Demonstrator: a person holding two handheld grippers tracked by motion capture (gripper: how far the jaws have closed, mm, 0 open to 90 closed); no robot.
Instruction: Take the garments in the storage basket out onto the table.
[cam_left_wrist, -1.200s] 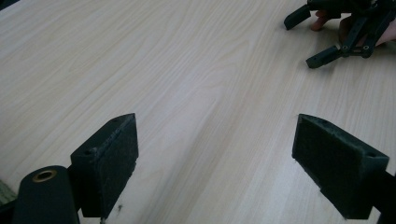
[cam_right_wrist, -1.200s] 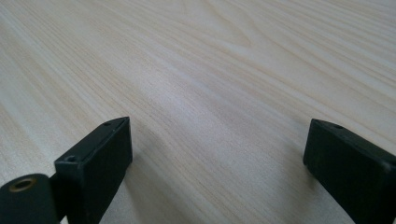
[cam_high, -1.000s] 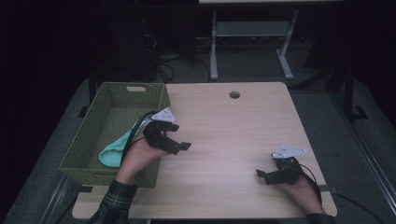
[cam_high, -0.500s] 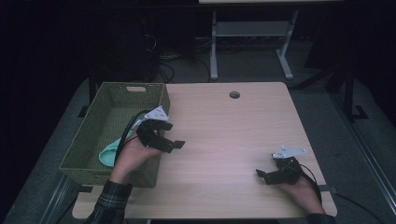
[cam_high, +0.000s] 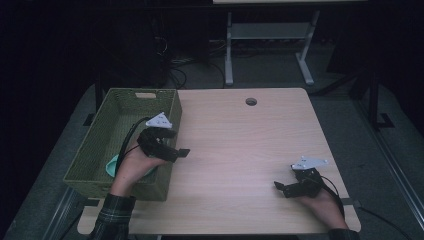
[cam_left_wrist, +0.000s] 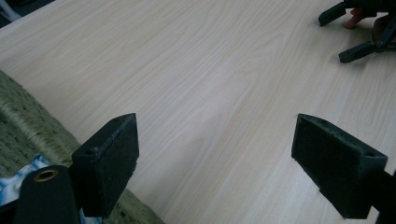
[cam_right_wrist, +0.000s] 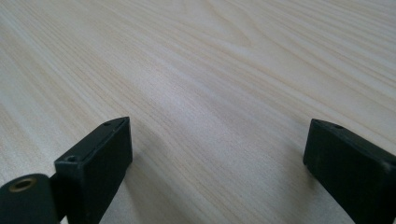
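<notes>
Left gripper held over the right rim of the green woven basket, at the worktop's left edge; fingers spread wide, nothing between them, pointing out across the bare wood toward the right. A light teal cloth lies inside the basket near its front end, beneath and behind the left hand, outside the finger gap; in the left gripper view a blue-white patch of it shows just behind the left finger. Right gripper low over the front right of the worktop, well apart from basket and cloth; fingers spread, gripping nothing, only wood grain between them.
</notes>
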